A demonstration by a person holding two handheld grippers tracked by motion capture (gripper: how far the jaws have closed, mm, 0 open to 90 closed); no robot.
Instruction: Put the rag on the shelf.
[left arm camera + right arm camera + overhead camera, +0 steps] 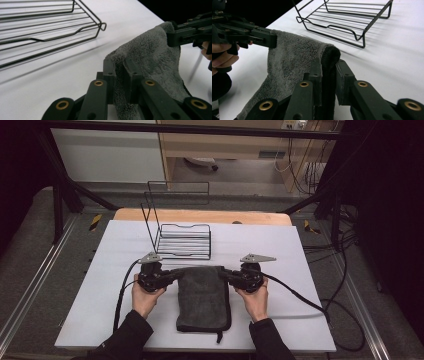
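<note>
A dark grey towel [204, 297] lies folded lengthwise on the white table, its far edge lifted off the surface. My left gripper [176, 273] is shut on the towel's far left corner [117, 56], the cloth pinched between its black jaws. My right gripper [223, 274] is shut on the far right corner [329, 53], where the dark hem bulges above the jaws. From each gripper view the other gripper shows farther off, clamped on its own corner, with the towel [289, 60] stretched and hanging between them. The near end of the towel rests on the table.
A black wire rack [182, 240] with an upright back frame stands just beyond the towel at the table's middle; it also appears as the rack [50, 22] and the rack [347, 20]. The white table [300, 285] ends in a wooden strip at the back. Cables trail off to the right.
</note>
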